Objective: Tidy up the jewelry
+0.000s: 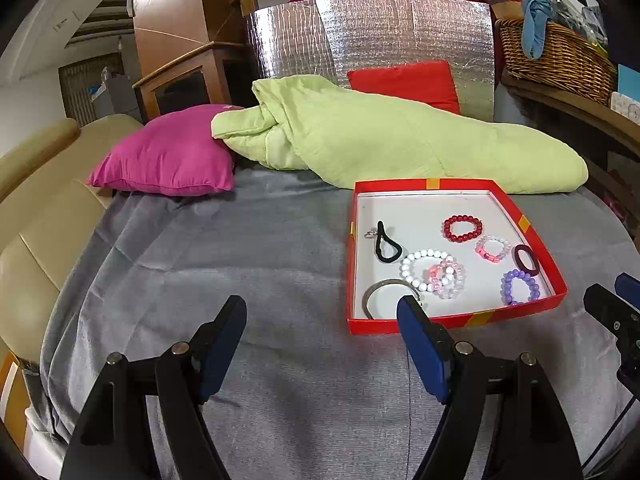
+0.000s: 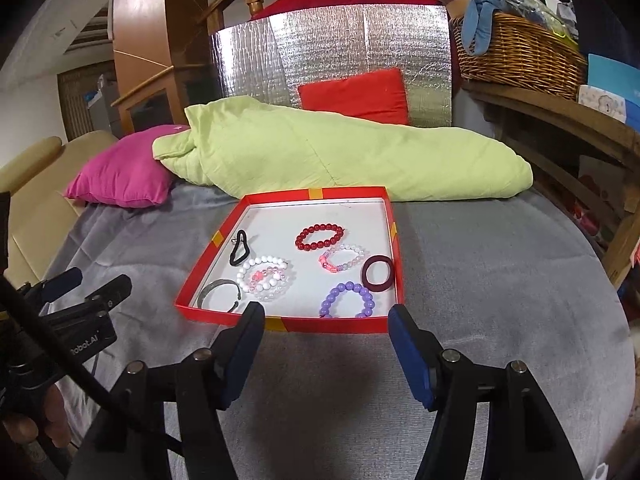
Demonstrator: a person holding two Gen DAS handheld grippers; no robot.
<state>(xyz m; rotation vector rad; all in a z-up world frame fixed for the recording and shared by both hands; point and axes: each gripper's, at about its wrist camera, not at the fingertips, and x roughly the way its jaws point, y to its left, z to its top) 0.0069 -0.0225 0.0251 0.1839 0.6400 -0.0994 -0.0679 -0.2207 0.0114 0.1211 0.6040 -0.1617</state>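
Bed covered w/ grey sheet (image 2: 480, 280). Laid directly on it: red tray (image 2: 288, 324), green quilt (image 2: 340, 156), magenta cushion (image 2: 120, 180), red cushion (image 2: 356, 94) at back.

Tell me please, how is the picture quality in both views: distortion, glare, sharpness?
Left wrist view: strong fisheye bending, dark corners, silver foil panel glinting; red tray sharp. Right wrist view: same curved edges; tray and purple bead bracelet clear, soft shadow under the fingers.
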